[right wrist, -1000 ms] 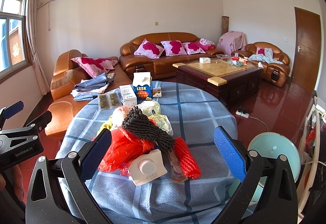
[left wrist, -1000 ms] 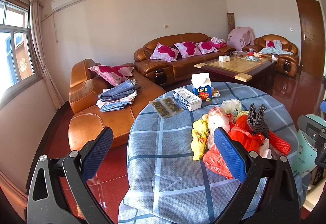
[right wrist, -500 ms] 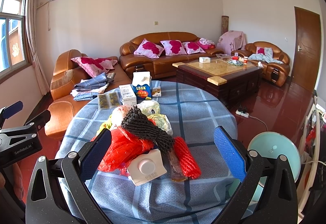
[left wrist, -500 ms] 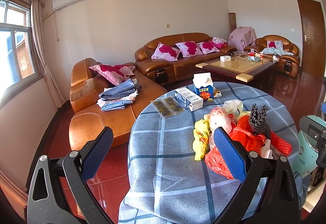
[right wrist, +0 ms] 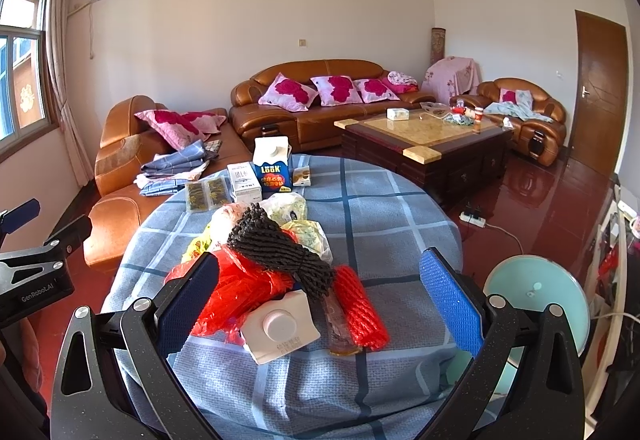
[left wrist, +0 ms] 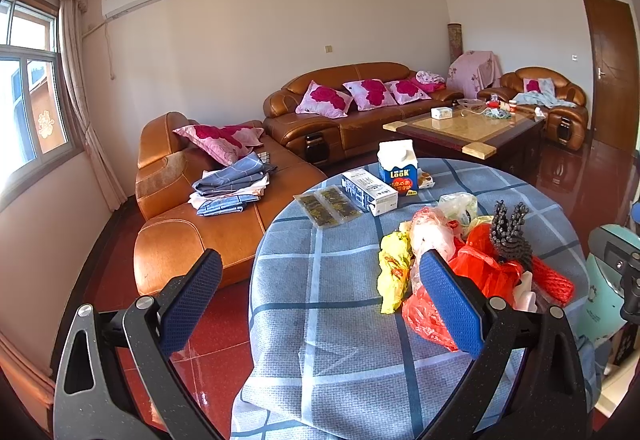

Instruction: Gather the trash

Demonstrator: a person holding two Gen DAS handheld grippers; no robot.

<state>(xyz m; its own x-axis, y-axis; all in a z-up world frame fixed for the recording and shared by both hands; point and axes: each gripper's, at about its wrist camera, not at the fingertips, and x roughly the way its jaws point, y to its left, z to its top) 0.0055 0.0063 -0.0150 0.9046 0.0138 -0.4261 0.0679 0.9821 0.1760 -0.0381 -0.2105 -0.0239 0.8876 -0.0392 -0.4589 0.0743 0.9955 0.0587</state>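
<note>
A heap of trash lies on a round table under a blue checked cloth [right wrist: 384, 207]. In it are a red plastic bag [right wrist: 244, 292], black foam netting [right wrist: 276, 244], red foam netting [right wrist: 362, 306], a crushed white carton with a cap [right wrist: 280, 326] and a yellow wrapper [left wrist: 394, 272]. My right gripper [right wrist: 318, 304] stands open just short of the heap, fingers either side of the white carton. The left gripper [left wrist: 320, 304] is open too, over the table's left edge, with the heap to its right. Neither holds anything.
At the table's far side stand a blue LOOK milk carton [right wrist: 272, 167], a white box [right wrist: 242, 181] and dark sachets [right wrist: 206, 193]. Brown leather sofas [right wrist: 320, 95] and a coffee table [right wrist: 428, 139] stand beyond. A pale green round object [right wrist: 536, 296] sits right of the table.
The left wrist view has drifted slightly, so the table and heap sit a little further right. The right gripper has barely moved. Both grippers stay open.
</note>
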